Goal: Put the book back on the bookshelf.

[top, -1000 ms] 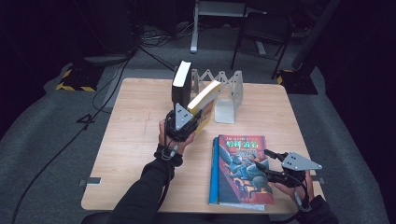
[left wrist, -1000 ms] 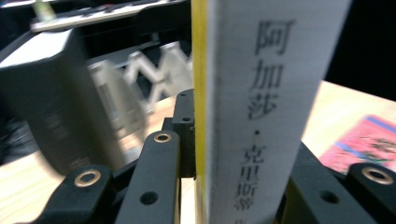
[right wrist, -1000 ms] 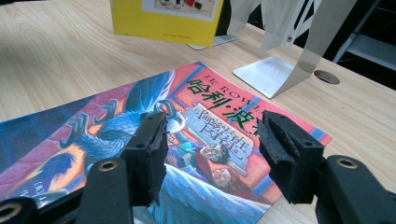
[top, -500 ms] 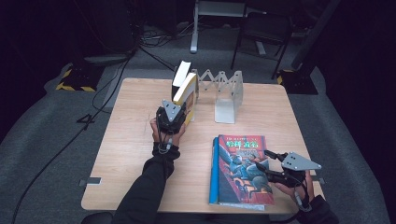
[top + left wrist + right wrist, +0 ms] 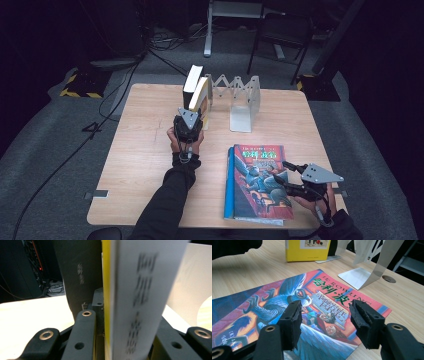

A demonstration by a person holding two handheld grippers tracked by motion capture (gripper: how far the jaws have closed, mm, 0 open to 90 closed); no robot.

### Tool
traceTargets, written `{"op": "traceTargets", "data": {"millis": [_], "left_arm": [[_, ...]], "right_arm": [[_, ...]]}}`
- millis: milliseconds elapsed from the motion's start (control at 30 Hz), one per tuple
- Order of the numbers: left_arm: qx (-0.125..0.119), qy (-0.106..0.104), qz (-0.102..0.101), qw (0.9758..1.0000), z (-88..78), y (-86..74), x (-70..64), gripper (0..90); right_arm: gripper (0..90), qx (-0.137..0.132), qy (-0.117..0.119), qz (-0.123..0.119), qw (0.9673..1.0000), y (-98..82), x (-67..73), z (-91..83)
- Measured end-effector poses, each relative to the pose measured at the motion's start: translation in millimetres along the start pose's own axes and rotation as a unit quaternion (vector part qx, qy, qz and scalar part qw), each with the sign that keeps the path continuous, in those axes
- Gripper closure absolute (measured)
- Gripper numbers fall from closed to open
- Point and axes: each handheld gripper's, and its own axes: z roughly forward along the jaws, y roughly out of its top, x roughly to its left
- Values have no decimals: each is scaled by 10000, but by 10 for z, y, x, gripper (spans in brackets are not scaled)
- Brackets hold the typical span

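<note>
High view: left gripper (image 5: 192, 120) is clamping the yellow book (image 5: 201, 99) w/ jaws closed on its spine, book standing upright at table (image 5: 140, 150) rear, leaning next to a black book (image 5: 192, 86) by the rack (image 5: 240, 100). Right gripper (image 5: 324, 315) is hovering half open over the flat book (image 5: 255, 182), gripping nothing

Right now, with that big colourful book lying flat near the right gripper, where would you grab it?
Probably by its long right edge, coming in level from the right. The colourful book lies flat on the table, so only an overhanging or lifted edge lets jaws close over its thin side. The right gripper hovers open above its cover.
</note>
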Motion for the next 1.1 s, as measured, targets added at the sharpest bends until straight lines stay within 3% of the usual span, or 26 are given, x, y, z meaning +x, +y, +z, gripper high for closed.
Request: {"op": "traceTargets", "data": {"millis": [167,467,567,700,800,1000,1067,1100], "left_arm": [[-36,-10,136,9999,-34,-41,5,742],[69,6,32,10000,-57,-156,27,659],[147,-153,-78,9997,-77,-225,50,652],[203,-208,2,9996,-133,-293,80,616],[274,-251,83,9993,-151,-336,98,623],[521,-270,41,9983,-130,-472,99,643],[560,-234,85,9981,-119,-490,57,734],[565,-154,103,9982,-114,-485,30,734]], "right_arm": [[417,29,18,6,10000,-4,-1,3],[414,90,53,-21,9999,-12,8,13],[413,83,56,-3,9999,-12,5,9],[416,65,20,27,10000,-17,-5,6],[416,89,34,9,10000,-20,-4,10],[416,141,47,-27,9999,-22,14,22],[417,157,54,-13,9999,-25,14,26],[417,157,54,-13,9999,-25,14,26]]}}
